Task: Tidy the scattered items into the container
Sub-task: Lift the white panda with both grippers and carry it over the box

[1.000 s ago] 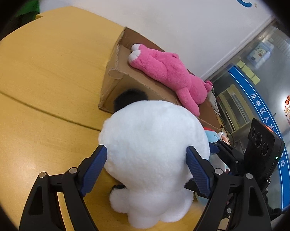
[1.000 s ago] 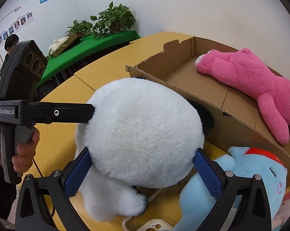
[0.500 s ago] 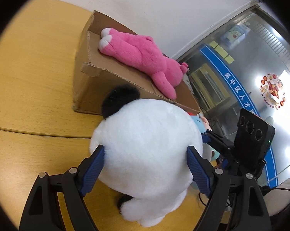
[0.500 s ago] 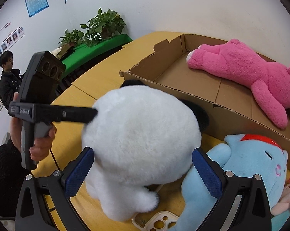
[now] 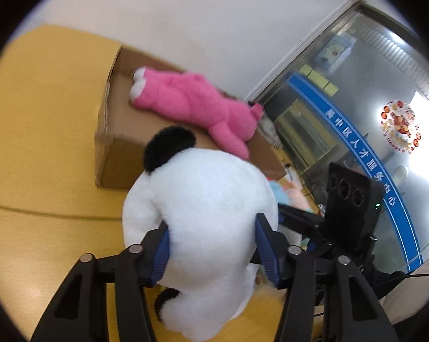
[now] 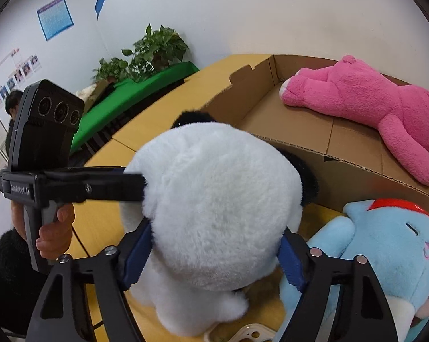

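Left wrist view, left gripper (image 5: pixel 213 246) just closing, blue pads squeezing the white panda toy (image 5: pixel 203 216) at centre, cardboard box (image 5: pixel 114 145) at 11 o'clock holding a pink toy (image 5: pixel 194 107); right wrist view, right gripper (image 6: pixel 214 252) just closing, pinching the same panda, blue toy (image 6: pixel 385 242) at 4 o'clock, box at 2 o'clock.

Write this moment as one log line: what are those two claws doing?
left gripper: just closed on white plush | right gripper: just closed on it too | cardboard box: holds pink plush
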